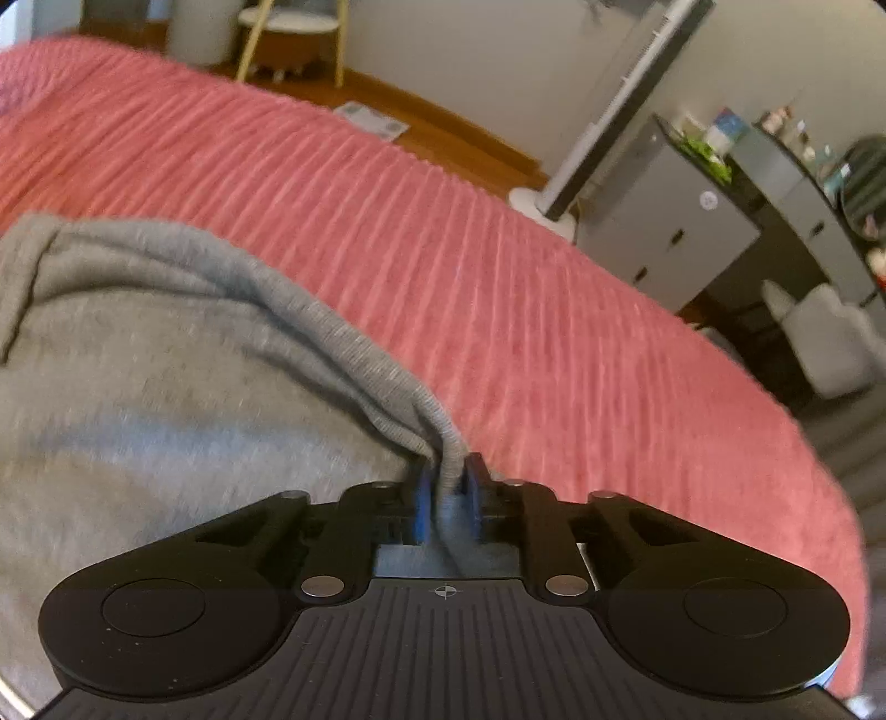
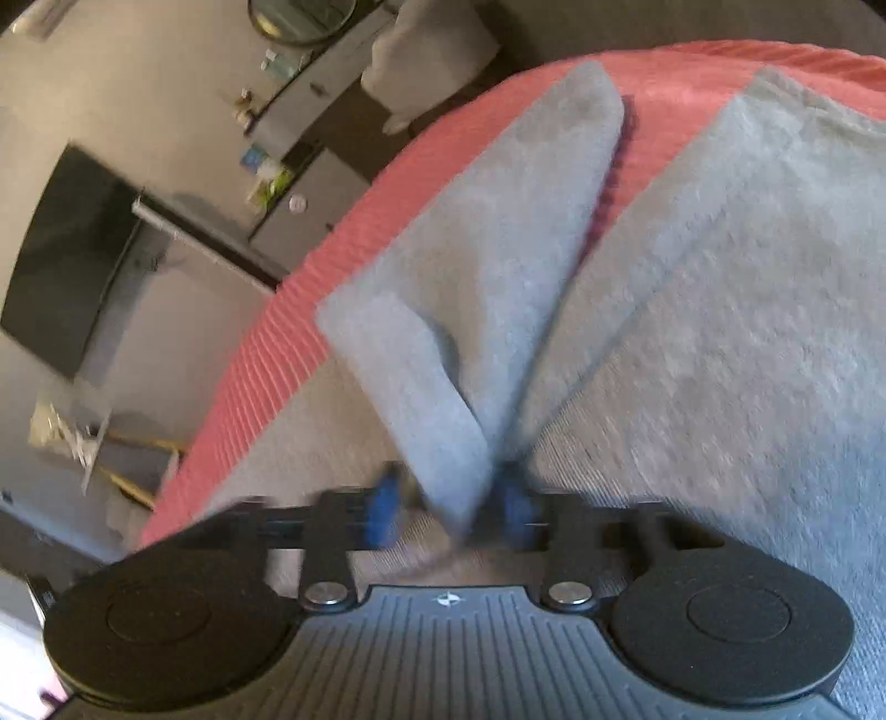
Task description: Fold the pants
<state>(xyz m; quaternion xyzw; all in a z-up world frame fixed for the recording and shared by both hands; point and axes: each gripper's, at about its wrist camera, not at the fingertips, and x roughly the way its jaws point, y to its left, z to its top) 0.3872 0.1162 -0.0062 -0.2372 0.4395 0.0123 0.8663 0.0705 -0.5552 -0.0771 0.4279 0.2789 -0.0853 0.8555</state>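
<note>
Grey sweatpants (image 1: 138, 360) lie on a pink ribbed bedspread (image 1: 443, 249). My left gripper (image 1: 447, 487) is shut on a bunched ribbed edge of the pants, with fabric pinched between its blue pads. In the right wrist view the pants (image 2: 720, 332) spread to the right, and one folded leg (image 2: 498, 249) hangs up from my right gripper (image 2: 448, 507). The right gripper is shut on that leg's end, lifted above the rest of the fabric. The view is motion-blurred.
The bedspread (image 2: 266, 354) ends at the bed's edge, with wooden floor beyond. Grey cabinets (image 1: 681, 232) with small items on top, a tall white stand (image 1: 598, 138) and a stool (image 1: 288, 33) stand past the bed. A dark screen (image 2: 72, 249) hangs on the wall.
</note>
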